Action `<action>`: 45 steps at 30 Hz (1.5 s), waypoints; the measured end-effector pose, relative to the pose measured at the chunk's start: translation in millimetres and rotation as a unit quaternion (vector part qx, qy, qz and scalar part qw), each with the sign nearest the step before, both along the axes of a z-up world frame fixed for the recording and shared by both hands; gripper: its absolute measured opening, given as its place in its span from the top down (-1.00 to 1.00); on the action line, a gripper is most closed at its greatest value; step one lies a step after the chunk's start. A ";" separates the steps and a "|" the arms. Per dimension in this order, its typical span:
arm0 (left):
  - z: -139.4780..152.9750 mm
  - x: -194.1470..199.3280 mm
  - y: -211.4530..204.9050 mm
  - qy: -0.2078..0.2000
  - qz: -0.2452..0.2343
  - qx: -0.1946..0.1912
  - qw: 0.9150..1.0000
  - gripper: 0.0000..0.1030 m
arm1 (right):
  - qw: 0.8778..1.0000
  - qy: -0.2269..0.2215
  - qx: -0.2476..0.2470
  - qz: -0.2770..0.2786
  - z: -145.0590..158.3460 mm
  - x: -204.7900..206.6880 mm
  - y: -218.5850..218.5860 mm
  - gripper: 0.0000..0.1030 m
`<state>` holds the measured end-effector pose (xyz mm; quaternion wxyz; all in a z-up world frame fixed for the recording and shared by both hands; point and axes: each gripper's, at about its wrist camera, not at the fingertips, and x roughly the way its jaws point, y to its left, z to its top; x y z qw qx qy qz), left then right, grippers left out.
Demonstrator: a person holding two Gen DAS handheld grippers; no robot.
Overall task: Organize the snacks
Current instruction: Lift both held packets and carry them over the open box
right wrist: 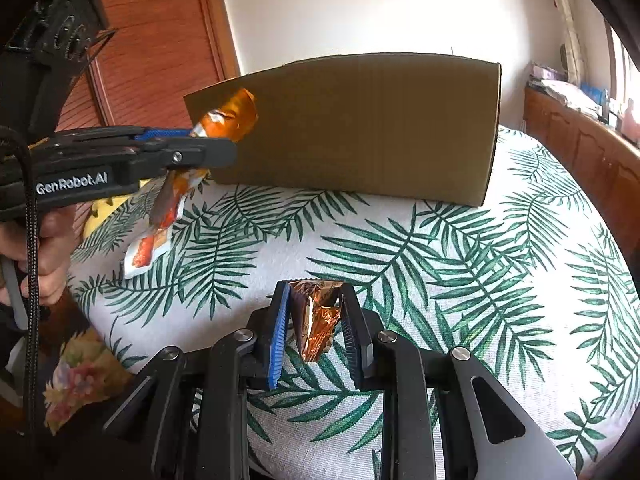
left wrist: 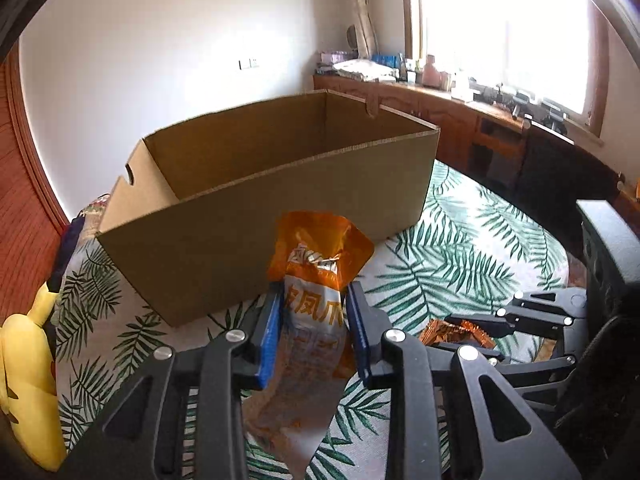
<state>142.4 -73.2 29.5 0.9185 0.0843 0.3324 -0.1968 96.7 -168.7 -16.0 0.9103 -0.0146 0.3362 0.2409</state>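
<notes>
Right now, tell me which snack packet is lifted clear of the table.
The orange-and-white packet in the left gripper; the crinkled copper one sits low in the right gripper.

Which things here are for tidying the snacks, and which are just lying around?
For the job: orange snack packet in the left gripper; shiny wrapped snack in the right gripper; cardboard box.
Just lying about: yellow plush toy; leaf-print tablecloth.

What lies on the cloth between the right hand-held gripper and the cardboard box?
Nothing: in the right wrist view, only bare leaf-print tablecloth lies between the right hand-held gripper, shut on a copper foil snack, and the cardboard box.
</notes>
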 end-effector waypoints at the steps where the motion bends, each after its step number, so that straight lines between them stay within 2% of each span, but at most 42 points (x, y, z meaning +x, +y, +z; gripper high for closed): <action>1: 2.3 -1.7 0.9 -0.004 0.002 -0.003 1.000 0.46 | 1.000 -0.002 -0.001 0.000 0.9 0.2 -0.2 0.55; 10: 19.9 -9.5 0.8 -0.029 0.010 -0.011 0.999 0.48 | 1.000 -0.018 -0.001 0.001 16.1 -3.9 -4.3 0.55; 20: 53.4 -19.4 2.8 -0.058 0.005 -0.030 0.998 0.47 | 0.998 -0.055 -0.011 0.007 50.0 -8.1 -5.1 0.55; 27: 81.5 -25.8 14.6 -0.096 0.033 -0.050 0.994 0.47 | 0.996 -0.083 -0.016 0.008 74.6 -9.2 -5.7 0.55; 39: 120.5 -15.3 29.8 -0.126 0.043 -0.055 0.990 0.46 | 0.992 -0.128 -0.022 0.007 117.1 -1.3 -3.5 0.55; 45: 133.4 3.2 35.5 -0.137 0.048 -0.058 0.988 0.46 | 0.989 -0.147 -0.028 0.016 137.0 9.7 4.2 0.55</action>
